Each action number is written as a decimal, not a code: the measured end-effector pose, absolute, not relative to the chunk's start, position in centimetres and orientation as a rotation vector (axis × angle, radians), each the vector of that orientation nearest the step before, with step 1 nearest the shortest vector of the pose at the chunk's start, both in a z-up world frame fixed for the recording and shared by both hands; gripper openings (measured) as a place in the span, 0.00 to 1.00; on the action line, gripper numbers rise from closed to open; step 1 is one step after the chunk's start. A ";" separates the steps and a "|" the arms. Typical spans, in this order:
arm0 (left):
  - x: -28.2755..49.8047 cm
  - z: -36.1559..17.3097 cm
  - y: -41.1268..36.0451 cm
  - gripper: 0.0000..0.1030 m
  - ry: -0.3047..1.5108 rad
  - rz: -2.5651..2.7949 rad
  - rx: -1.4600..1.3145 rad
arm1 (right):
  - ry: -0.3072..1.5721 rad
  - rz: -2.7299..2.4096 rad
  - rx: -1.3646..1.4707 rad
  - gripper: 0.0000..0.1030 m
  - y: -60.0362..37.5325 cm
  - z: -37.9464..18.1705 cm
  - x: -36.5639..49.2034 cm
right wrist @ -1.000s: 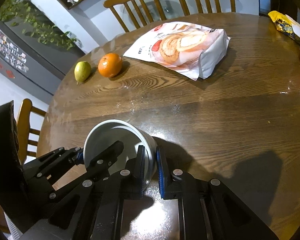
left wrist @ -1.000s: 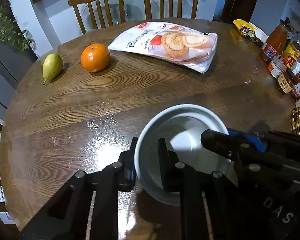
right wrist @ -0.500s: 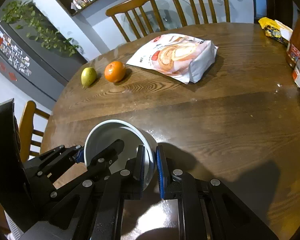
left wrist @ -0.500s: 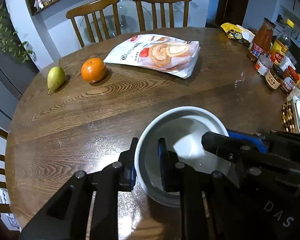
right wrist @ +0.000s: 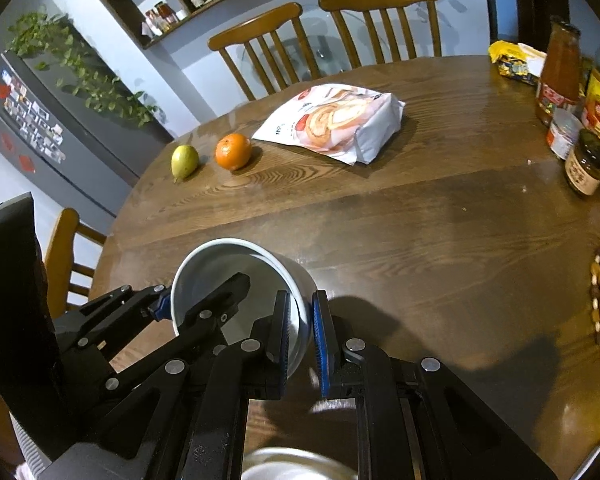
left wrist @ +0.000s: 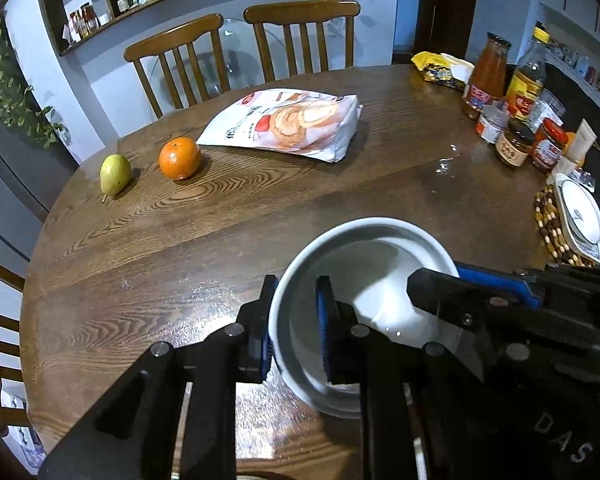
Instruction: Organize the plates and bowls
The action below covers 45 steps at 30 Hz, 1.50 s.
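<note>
Your white bowl hangs above the worktop, its rim clamped on opposite sides by the left gripper and the right gripper, each with 1 of its 2 fingers inside the wall. Treat it as stiff, glazed, slippery and breakable, probably fairly heavy, so keep both rim holds. It is plain, round, deep and empty.

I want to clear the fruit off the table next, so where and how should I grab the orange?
Take the orange across its widest middle, coming from above, tongs straddling it. It is round and sits free on the table, with the pear and snack bag close beside it.
</note>
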<state>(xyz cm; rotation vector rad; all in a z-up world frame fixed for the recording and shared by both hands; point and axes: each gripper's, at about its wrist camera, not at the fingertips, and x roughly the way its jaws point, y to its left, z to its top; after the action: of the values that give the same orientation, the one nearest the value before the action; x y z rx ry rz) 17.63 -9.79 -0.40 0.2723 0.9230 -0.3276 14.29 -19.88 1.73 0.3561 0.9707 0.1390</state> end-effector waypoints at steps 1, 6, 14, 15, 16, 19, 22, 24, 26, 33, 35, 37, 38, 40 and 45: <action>17.2 -0.2 -9.9 0.16 0.918 -0.331 0.275 | 0.966 0.137 0.356 0.14 -19.9 1.9 13.8; 15.1 0.6 -10.3 0.16 0.890 -0.343 0.289 | 0.946 0.128 0.361 0.14 -20.1 2.8 11.7; 12.4 1.4 -10.4 0.16 0.864 -0.353 0.299 | 0.921 0.122 0.358 0.14 -20.0 3.7 8.7; 12.1 1.5 -10.4 0.16 0.862 -0.355 0.300 | 0.918 0.121 0.358 0.14 -20.1 3.8 8.2; 11.7 1.6 -10.4 0.16 0.860 -0.357 0.302 | 0.916 0.120 0.358 0.14 -20.1 3.9 7.8; 10.7 1.6 -10.5 0.16 0.857 -0.360 0.313 | 0.916 0.119 0.357 0.14 -20.1 4.0 6.9; 9.8 1.7 -10.5 0.16 0.857 -0.365 0.314 | 0.916 0.117 0.357 0.14 -20.1 4.0 5.9; 9.3 1.7 -10.5 0.16 0.856 -0.367 0.317 | 0.916 0.115 0.359 0.14 -20.1 4.0 5.4; 8.8 1.7 -10.5 0.16 0.855 -0.368 0.319 | 0.916 0.115 0.360 0.14 -20.2 3.9 4.7; 7.2 1.4 -10.6 0.16 0.863 -0.368 0.321 | 0.922 0.117 0.362 0.14 -20.2 3.6 3.2; 6.7 1.2 -10.7 0.16 0.867 -0.369 0.322 | 0.925 0.117 0.363 0.14 -20.2 3.5 2.6; 6.4 1.1 -10.7 0.16 0.868 -0.369 0.324 | 0.929 0.117 0.364 0.14 -20.2 3.3 1.9; 6.2 1.1 -10.7 0.16 0.868 -0.369 0.326 | 0.930 0.118 0.366 0.14 -20.2 3.3 1.8; 5.9 1.0 -10.8 0.17 0.871 -0.370 0.327 | 0.934 0.118 0.366 0.14 -20.3 3.2 1.4; 5.2 0.5 -10.8 0.17 0.880 -0.364 0.329 | 0.946 0.123 0.364 0.14 -20.2 2.9 0.9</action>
<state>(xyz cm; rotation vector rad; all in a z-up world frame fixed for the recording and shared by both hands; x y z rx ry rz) 5.18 -10.81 0.54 0.3292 0.8799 -0.3640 0.86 -20.25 2.90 0.3637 0.9455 0.1228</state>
